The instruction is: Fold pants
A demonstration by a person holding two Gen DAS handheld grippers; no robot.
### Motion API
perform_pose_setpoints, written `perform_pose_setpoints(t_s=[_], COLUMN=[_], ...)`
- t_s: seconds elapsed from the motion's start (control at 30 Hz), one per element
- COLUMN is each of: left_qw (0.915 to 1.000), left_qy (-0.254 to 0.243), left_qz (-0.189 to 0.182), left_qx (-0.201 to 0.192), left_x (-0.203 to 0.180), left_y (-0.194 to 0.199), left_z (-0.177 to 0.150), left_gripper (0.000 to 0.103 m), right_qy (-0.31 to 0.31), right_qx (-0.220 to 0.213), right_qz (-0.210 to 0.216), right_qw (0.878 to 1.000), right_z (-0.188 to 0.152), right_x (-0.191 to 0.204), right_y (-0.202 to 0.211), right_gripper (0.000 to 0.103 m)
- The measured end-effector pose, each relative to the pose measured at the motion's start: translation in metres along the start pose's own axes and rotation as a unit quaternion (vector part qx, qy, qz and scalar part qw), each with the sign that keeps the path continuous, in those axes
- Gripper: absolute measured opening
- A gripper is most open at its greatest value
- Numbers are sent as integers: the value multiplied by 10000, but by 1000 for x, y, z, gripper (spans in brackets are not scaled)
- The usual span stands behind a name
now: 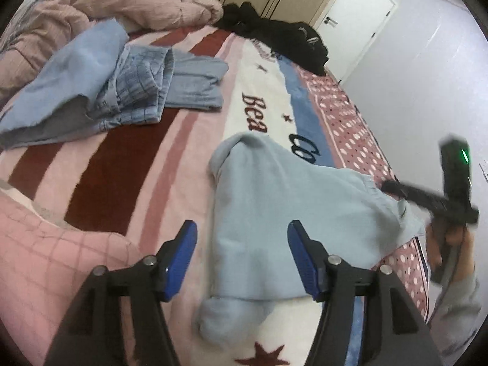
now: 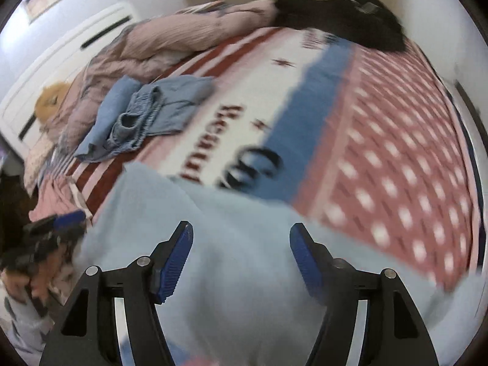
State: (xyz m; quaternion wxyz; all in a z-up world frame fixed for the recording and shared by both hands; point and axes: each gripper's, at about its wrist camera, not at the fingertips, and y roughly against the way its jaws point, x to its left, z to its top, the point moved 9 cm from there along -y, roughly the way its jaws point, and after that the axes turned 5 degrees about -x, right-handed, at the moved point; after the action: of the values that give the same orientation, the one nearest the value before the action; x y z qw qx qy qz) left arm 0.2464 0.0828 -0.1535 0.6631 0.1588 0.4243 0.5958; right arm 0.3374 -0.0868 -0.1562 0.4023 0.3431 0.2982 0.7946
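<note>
Light blue pants (image 1: 274, 213) lie partly folded on the patterned bedspread (image 1: 128, 164). My left gripper (image 1: 241, 235) is open and empty, just above the pants' near end. In the left wrist view the right gripper (image 1: 393, 186) comes in from the right, its tip at the pants' right edge; it is blurred there. In the right wrist view the right gripper (image 2: 241, 238) is open, right above the pants (image 2: 244, 259), with nothing between its blue pads. The left gripper (image 2: 58, 222) shows blurred at the left edge.
A pile of blue denim clothes (image 1: 122, 82) lies at the far left of the bed. A pink quilt (image 1: 91, 6) is bunched behind it. Black garments (image 1: 283, 39) lie at the far end. A white wall and door (image 1: 353, 15) stand to the right.
</note>
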Motion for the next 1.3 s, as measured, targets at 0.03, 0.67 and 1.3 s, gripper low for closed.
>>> perform_pose_setpoints(t_s=[0.03, 0.67, 1.3], left_qw=[10000, 9929, 9906], left_qy=[24, -18, -1021], left_qz=[37, 1179, 63], left_qx=[25, 170, -908], left_x=[-1, 38, -79], left_y=[-8, -65, 44], left_z=[4, 58, 37], left_gripper=[58, 39, 74], right_qy=[-139, -1073, -4166], right_qx=[-38, -674, -2291], right_qz=[-70, -34, -1190], right_qw=[9999, 9919, 8716], right_z=[-12, -69, -128], right_x=[-12, -55, -234], right_y=[5, 44, 113], right_gripper=[64, 62, 51])
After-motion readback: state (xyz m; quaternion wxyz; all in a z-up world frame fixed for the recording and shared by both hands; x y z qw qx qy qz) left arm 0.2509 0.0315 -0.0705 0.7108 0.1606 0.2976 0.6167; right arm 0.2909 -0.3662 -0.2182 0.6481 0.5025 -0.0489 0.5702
